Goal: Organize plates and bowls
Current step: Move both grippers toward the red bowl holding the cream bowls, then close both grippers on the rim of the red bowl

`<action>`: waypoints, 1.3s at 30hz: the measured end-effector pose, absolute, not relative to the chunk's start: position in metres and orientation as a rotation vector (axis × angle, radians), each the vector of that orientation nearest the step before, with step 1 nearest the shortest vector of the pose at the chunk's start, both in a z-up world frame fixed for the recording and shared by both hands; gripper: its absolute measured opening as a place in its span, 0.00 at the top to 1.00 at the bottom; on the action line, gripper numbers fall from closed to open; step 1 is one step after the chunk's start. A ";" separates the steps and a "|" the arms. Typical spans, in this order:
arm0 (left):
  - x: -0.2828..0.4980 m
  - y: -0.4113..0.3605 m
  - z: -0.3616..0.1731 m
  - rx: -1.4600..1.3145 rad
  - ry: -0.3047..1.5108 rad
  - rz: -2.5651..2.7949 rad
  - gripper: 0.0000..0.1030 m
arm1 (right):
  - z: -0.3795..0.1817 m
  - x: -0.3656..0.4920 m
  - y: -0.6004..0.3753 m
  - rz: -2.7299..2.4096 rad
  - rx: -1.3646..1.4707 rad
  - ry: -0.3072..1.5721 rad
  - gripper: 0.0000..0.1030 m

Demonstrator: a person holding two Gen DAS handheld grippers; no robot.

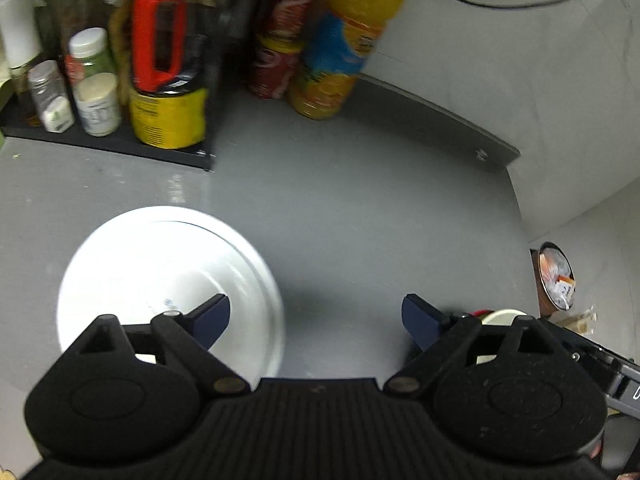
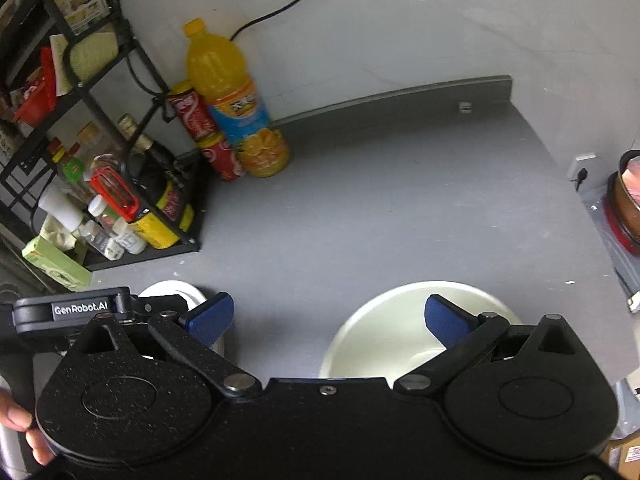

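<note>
In the left wrist view a white plate (image 1: 168, 264) lies on the grey counter (image 1: 360, 208), under my left finger. My left gripper (image 1: 316, 318) is open and empty above the counter, just right of the plate. A cream bowl's rim (image 1: 502, 316) peeks behind its right finger. In the right wrist view that cream bowl (image 2: 392, 332) sits on the counter (image 2: 400, 200) under my right finger. My right gripper (image 2: 330, 318) is open and empty, hovering just left of the bowl. The white plate's edge (image 2: 176, 290) shows at the left, behind the left gripper's body (image 2: 76, 310).
A black rack (image 2: 120, 160) of jars, bottles and a yellow can (image 1: 168, 120) stands at the back left. An orange juice bottle (image 2: 236, 108) and red cola cans (image 2: 208, 136) stand by the wall. A copper pot (image 2: 628, 200) is past the counter's right edge.
</note>
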State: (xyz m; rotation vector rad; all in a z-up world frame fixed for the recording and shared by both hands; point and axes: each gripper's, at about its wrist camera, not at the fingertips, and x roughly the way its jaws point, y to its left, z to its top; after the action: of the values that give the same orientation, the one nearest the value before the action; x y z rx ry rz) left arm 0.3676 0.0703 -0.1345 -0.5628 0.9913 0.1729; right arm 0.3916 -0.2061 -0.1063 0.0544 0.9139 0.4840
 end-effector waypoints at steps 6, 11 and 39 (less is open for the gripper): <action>0.383 0.039 -0.138 -0.580 1.010 0.133 0.11 | -0.106 0.396 -0.234 0.479 0.061 0.914 0.00; 0.391 0.018 -0.141 -0.607 1.026 0.112 0.11 | -0.110 0.402 -0.255 0.461 0.063 0.922 0.00; 0.410 -0.048 -0.206 -0.743 1.147 0.151 0.39 | -0.199 0.441 -0.313 0.509 0.177 1.214 0.46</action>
State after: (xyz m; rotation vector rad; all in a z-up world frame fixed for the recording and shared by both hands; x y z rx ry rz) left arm 0.4098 -0.0482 -0.2060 -0.7432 1.1466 0.1512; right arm 0.4409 -0.3131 -0.1990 0.1771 1.2137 0.5090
